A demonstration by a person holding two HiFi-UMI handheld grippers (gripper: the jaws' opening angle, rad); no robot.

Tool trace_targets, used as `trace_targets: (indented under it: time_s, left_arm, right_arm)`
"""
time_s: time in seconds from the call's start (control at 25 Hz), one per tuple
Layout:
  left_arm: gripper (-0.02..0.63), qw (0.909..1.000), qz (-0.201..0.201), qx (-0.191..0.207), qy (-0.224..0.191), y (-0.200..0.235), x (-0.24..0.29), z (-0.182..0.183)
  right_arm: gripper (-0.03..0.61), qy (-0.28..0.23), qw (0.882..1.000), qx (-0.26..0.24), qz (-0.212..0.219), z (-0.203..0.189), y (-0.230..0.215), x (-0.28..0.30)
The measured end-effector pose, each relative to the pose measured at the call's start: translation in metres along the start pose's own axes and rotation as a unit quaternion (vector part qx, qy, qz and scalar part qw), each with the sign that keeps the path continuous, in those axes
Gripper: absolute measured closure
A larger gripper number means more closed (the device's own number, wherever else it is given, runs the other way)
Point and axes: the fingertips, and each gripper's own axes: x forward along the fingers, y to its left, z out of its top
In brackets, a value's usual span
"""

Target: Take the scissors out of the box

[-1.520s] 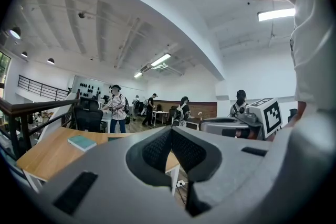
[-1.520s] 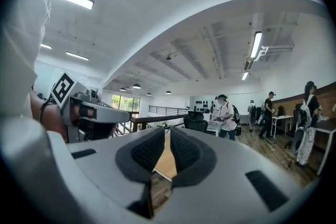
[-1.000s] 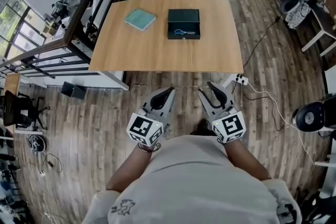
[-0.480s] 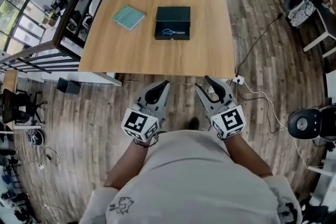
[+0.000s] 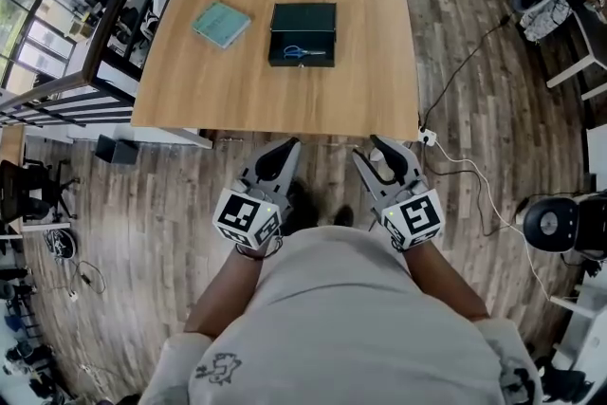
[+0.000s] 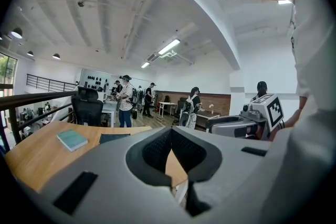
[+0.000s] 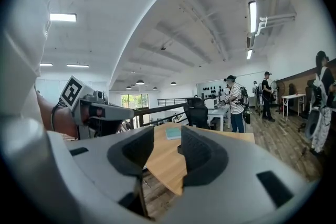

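Note:
The dark green box (image 5: 302, 22) stands open on the far middle of the wooden table (image 5: 275, 95). The blue-handled scissors (image 5: 296, 52) lie inside it. My left gripper (image 5: 287, 145) is held just short of the table's near edge, shut and empty, its pads meeting at the tips (image 6: 170, 134). My right gripper (image 5: 379, 150) is level with it at the right. Its jaws have just been opening and stand open with nothing between them (image 7: 167, 136). Both are well short of the box (image 6: 114, 138).
A teal book (image 5: 221, 24) lies left of the box. A power strip (image 5: 427, 139) and its cable lie on the floor by the table's right corner. A railing (image 5: 104, 33) runs along the left, an office chair (image 5: 555, 218) stands at the right. Several people stand beyond the table.
The person has stepped toward the table. Both grippers have come up to its near edge. The scissors have stayed in the box.

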Motion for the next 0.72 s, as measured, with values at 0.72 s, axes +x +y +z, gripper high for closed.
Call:
trace_targets:
  time_s: [0.72]
  left_arm:
    - [0.609, 0.9998, -0.014, -0.01, -0.005, 0.11, 0.032, 0.007]
  right_arm:
    - [0.41, 0.017, 1.0, -0.013, -0.003, 0.012, -0.011, 0.108]
